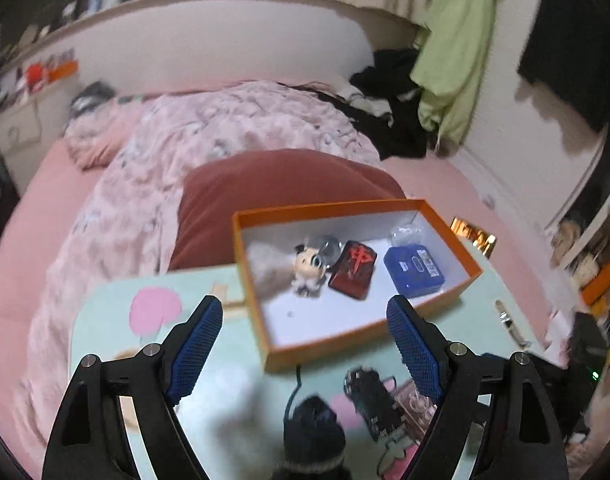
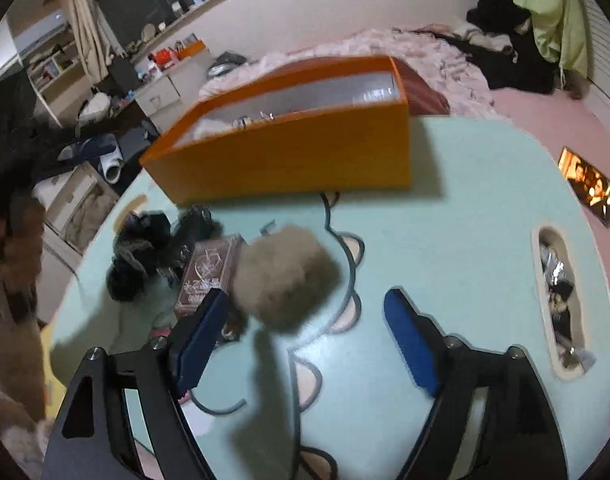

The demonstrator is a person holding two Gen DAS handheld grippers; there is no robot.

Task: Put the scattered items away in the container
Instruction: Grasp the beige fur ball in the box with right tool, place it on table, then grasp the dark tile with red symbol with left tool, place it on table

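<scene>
Mid-tidy: right gripper (image 2: 305, 332) gaped empty, tan furry pompom (image 2: 291, 276) at its 11 o'clock; left gripper (image 1: 305, 344) wide, empty; next, close on pompom for the orange cardboard box (image 2: 289, 156)

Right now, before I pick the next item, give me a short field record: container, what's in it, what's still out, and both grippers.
container: orange box, open, on the pale green table
inside box: big-eyed doll figure; black case with red emblem; blue tin
still out: tan fluffy pom-pom, pink clear case, black furry items
left gripper: fingers open, empty, in front of the box
right gripper: fingers open, pom-pom near its left finger, not gripped
</scene>
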